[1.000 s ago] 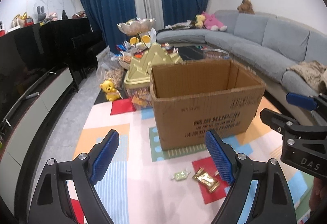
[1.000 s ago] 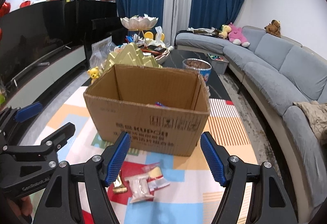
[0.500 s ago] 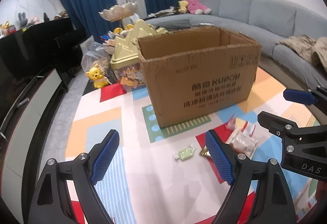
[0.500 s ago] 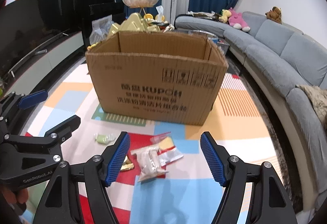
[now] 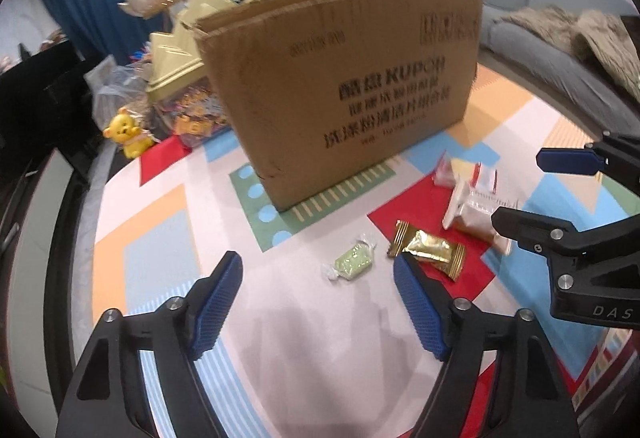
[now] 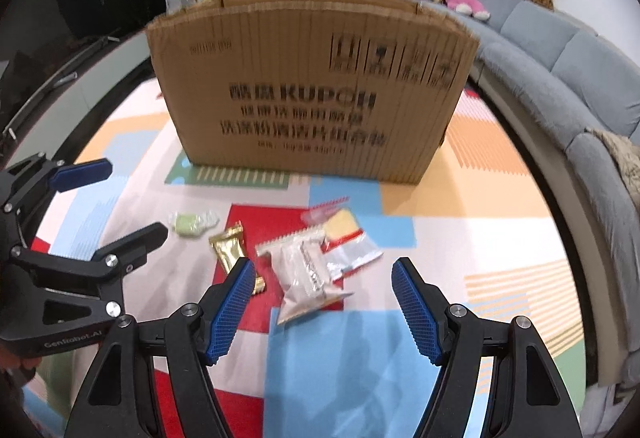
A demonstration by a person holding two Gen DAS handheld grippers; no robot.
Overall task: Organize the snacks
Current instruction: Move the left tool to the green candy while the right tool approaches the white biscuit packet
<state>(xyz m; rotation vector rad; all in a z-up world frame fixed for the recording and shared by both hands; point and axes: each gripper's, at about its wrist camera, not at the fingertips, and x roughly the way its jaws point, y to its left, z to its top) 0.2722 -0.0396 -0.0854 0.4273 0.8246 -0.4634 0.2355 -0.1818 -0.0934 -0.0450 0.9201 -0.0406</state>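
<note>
Corrugated cardboard box point(image 6: 312, 86) stands on the colour-blocked play mat point(image 6: 344, 366), its interior hidden from both wrist views; only the left view shows the yellow bear toy point(image 5: 130, 132) by the mat's far-left corner. Snacks lie loose before the box: green twist-wrapped candy point(image 5: 352, 262), gold foil packet point(image 5: 430, 248), clear biscuit pack point(image 6: 308, 278), red-edged wafer point(image 6: 340, 226). Left gripper point(image 5: 318, 304) and right gripper point(image 6: 324, 312) both gape wide, empty; box print blurred.
</note>
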